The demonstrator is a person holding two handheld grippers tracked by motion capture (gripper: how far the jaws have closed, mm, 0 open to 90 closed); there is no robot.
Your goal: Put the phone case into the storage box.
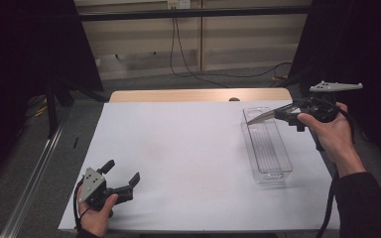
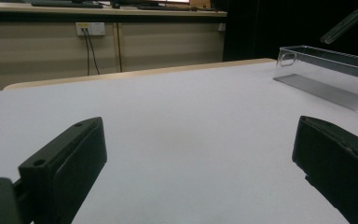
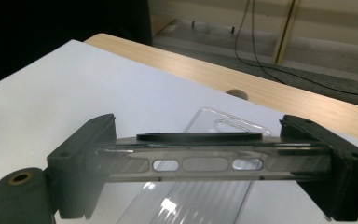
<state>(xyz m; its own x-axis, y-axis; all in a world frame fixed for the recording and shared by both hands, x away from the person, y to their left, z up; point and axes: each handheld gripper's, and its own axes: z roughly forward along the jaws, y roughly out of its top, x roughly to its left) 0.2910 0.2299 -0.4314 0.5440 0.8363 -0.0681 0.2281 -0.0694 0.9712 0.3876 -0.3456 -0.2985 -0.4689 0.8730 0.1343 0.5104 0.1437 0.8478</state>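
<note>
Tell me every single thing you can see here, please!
Bin: one, clear plastic, long, on the right side of the white table top.
Lid: one, clear with a black round knob, held in the air above the bin's far end.
Table: one, white top with a bare wooden strip along the far edge.
Cables: a few, black, on the floor and wall behind the table.
Wall socket: one, white, on the back wall.
Left gripper: one, black, jaws wide apart, low at the near left corner.
Right gripper: one, black, jaws pressed on the lid's two ends.
Hands: two, each holding a gripper.
</note>
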